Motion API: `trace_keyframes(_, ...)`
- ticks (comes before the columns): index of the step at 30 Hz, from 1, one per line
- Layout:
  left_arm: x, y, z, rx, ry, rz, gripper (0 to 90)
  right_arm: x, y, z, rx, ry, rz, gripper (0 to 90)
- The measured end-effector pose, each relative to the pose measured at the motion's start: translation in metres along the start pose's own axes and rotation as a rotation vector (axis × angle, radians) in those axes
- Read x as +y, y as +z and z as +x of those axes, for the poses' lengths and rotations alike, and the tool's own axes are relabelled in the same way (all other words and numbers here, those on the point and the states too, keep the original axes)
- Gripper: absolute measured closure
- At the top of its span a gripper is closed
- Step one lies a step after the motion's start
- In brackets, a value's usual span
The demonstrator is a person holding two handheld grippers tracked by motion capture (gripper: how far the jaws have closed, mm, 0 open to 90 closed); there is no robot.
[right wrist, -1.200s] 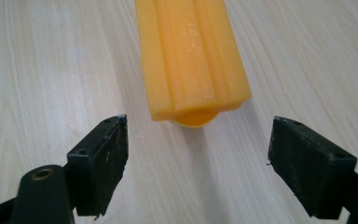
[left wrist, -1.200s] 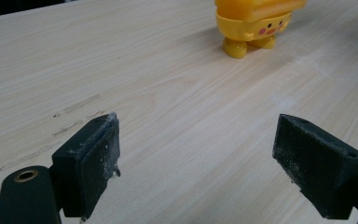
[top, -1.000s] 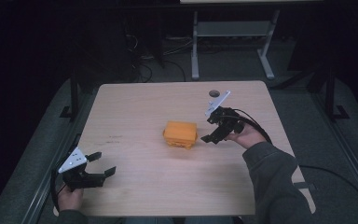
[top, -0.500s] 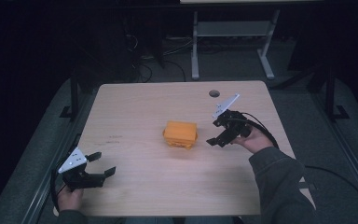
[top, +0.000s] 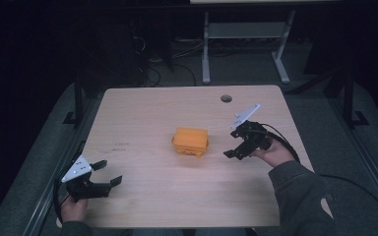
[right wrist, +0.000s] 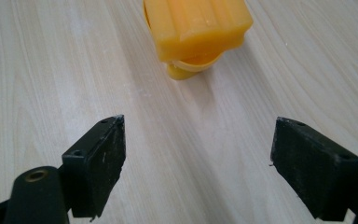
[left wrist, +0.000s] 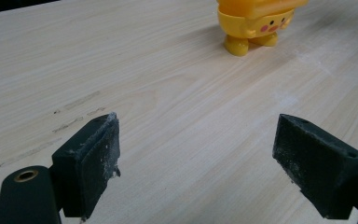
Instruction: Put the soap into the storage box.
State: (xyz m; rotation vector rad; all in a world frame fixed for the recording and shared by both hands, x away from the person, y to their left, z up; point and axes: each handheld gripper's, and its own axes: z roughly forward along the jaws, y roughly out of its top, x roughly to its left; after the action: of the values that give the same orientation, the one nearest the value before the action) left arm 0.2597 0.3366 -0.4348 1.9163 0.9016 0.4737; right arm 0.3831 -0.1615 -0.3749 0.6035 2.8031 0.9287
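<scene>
A pale wooden worktop point(top: 142, 113) is seen from above; a small round hole point(top: 226, 98) is cut near its far edge, beyond the yellow toy point(top: 190, 141), and a metal frame point(top: 246, 44) stands on the dark floor past that edge; nothing lies between the toy and either claw. The yellow toy is placed near the middle of the worktop; it is a boxy figure on short feet, with its flat top upward; in the high view its longer side runs roughly left to right; a face with pink cheeks is turned toward the left claw point(left wrist: 198, 163), as shown in the left gripper view. The left claw point(top: 107, 173) is held well apart from the toy, toward the near left corner, its jaws spread wide and gripping nothing. The right claw point(top: 235, 145) is held near the toy's right side, apart from it; its jaws are likewise spread wide and empty point(right wrist: 198, 163).
</scene>
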Motion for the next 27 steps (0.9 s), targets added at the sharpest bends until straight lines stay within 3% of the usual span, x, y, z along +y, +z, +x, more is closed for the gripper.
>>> trace_keyframes(11,0.0,0.001,0.0,0.002,0.003,0.001,14.3,-0.022,0.002,0.003,0.004,0.044,0.008,17.4)
trace_keyframes(27,0.0,0.001,-0.001,0.001,0.0,0.003,14.3,-0.044,-0.003,0.01,0.001,0.068,-0.002,17.4)
